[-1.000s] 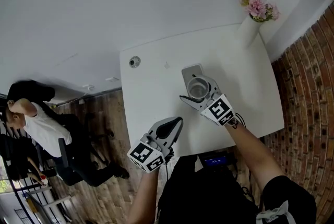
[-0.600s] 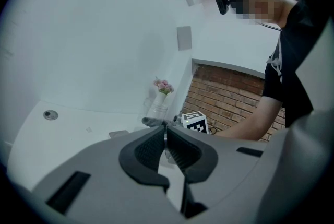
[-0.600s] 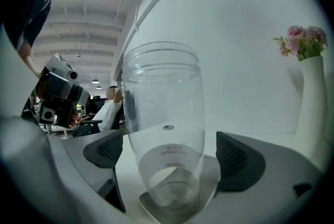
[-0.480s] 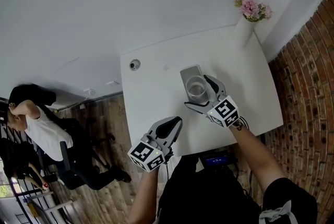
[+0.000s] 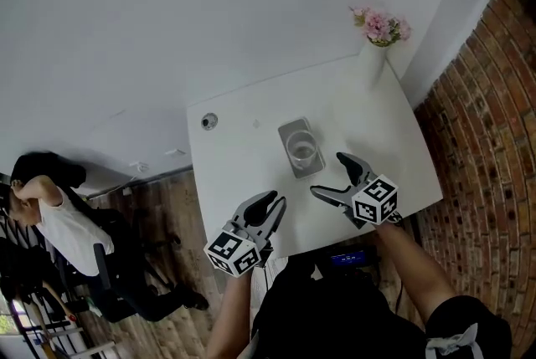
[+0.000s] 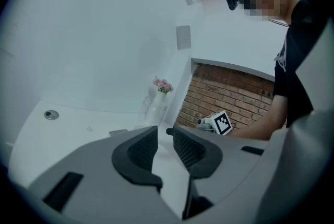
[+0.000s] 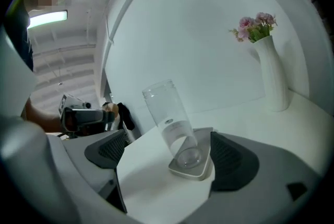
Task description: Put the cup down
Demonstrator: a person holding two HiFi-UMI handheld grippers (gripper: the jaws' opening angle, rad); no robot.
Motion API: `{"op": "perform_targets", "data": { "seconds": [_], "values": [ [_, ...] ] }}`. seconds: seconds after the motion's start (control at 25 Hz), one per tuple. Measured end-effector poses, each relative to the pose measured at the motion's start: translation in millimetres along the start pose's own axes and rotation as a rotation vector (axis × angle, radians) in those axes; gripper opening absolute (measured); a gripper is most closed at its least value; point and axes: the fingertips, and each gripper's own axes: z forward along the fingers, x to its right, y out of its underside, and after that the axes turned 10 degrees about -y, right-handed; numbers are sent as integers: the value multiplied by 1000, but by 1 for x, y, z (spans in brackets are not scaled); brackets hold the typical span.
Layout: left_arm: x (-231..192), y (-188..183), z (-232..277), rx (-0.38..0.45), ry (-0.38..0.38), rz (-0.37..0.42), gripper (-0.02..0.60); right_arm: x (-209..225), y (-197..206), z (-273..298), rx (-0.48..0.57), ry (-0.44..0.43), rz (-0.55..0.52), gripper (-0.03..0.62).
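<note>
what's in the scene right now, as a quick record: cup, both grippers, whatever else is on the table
cup: clear, upright, on a grey square base
table: white
right gripper: jaws have just been opening, now wide apart, nothing between them; cup stands beyond its tips
left gripper: jaws slightly apart, empty, near the table's front edge
vase: white, pink flowers, far corner
task state: cup set down and let go

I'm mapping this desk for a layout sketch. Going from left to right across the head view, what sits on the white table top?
First the small round metal grommet → clear glass cup standing on a grey square coaster → tall white vase with pink flowers.
</note>
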Motion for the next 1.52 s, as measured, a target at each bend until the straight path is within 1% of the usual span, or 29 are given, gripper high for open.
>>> {"op": "perform_targets", "data": {
  "seconds": [0.08, 0.12, 0.16, 0.24, 0.28, 0.4, 0.48, 0.64, 0.8, 0.88, 1.12, 1.52],
  "values": [
    [2, 0, 0, 5, 6, -7, 83, -16, -3, -6, 2, -30, 15, 510],
    [3, 0, 0, 7, 10, -10, 83, -24, -6, -8, 4, -42, 16, 471],
    [5, 0, 0, 9, 15, -11, 83, -31, -9, -11, 8, -49, 14, 420],
    [7, 1, -2, 14, 24, -13, 83, -42, -16, -15, 20, -48, 2, 293],
    [8, 1, -3, 17, 26, -15, 83, -45, -19, -17, 27, -45, -1, 240],
    [8, 3, -7, 26, 23, -22, 83, -53, -27, -22, 42, -46, 6, 101],
    [8, 3, -9, 32, 21, -27, 83, -59, -30, -22, 39, -61, 6, 42],
    [11, 1, -17, 50, 19, -31, 83, -73, -35, -22, 36, -101, -2, 17],
    [12, 3, -27, 61, 1, -41, 83, -82, -36, -21, 39, -122, 5, 14],
    [12, 3, -28, 66, -1, -42, 83, -82, -37, -20, 41, -121, 4, 14],
    [18, 0, -23, 63, 15, -14, 83, -76, -39, -21, 68, -106, 31, 12],
    [22, 3, -18, 57, 27, -20, 83, -70, -35, -24, 70, -82, 39, 12]
  ]
}}
